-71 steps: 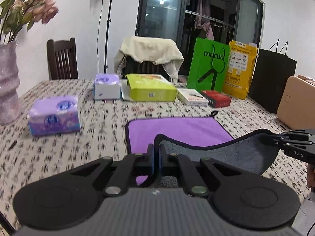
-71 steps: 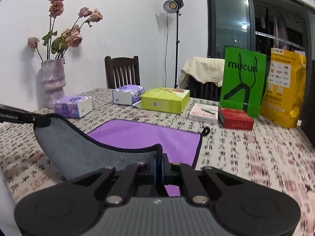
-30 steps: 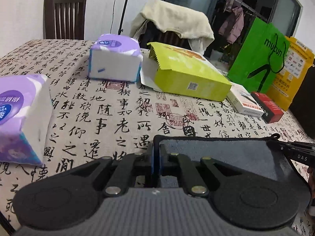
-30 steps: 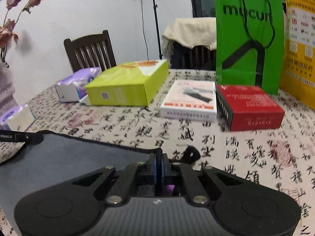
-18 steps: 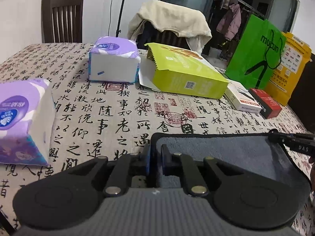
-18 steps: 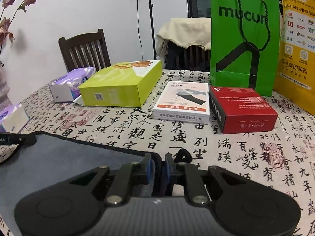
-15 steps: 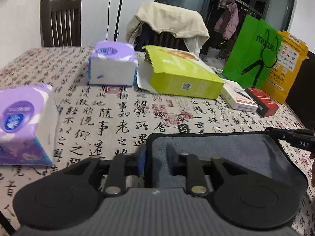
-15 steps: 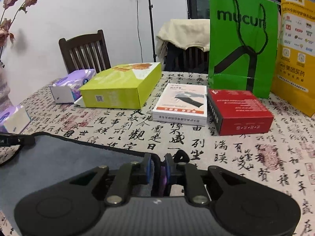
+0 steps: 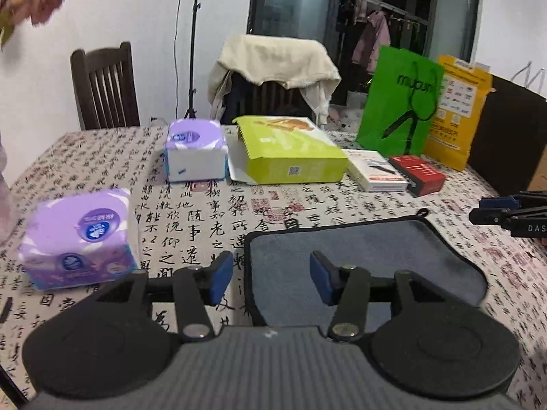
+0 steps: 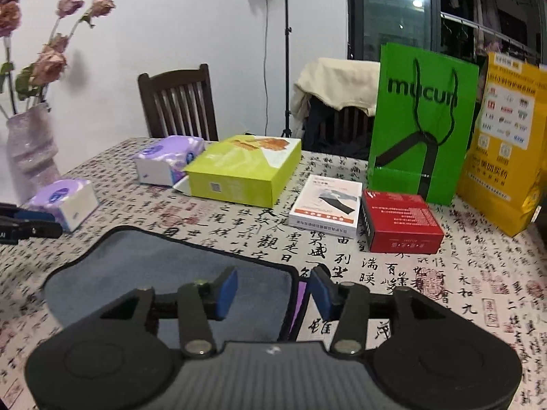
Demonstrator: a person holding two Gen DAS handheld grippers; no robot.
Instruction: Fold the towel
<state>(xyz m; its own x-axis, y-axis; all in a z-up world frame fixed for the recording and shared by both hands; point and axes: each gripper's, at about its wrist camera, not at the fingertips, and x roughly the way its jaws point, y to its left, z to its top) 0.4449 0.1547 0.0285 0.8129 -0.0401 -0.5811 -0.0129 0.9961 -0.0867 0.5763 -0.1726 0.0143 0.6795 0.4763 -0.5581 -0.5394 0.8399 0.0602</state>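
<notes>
Both grippers have let go since a moment ago, when each was clamped on a far corner of the towel; the cloth, carried over onto itself, now lies released. Up close, the left gripper (image 9: pixel 271 275) stands wide, its blue pads (image 9: pixel 220 276) straddling the towel's left rear corner without touching it. The right gripper (image 10: pixel 273 288) is equally wide, poised over the opposite corner, where a sliver of the purple face shows under the black-bound edge.

Just beyond the fingers, the towel (image 9: pixel 359 270) lies folded once on the bench (image 9: pixel 191 212), grey side up, with its hanging loop at the far right corner. The near edge on the right looks rumpled rather than squared.

Further out sit a tissue pack (image 9: pixel 80 239) to the left, a second tissue pack (image 9: pixel 195 150) behind, a lime-green box (image 9: pixel 290 157), a white box (image 10: pixel 326 206), a red box (image 10: pixel 400 225), a green bag (image 10: pixel 424 123) and a yellow bag (image 10: pixel 506 140).

My judgement is that the first fold is done and another remains. The risk lies in the uneven edge: regrasping only the top layer would peel the fold open, and dragging the cloth sideways could push it against the nearer tissue pack.
</notes>
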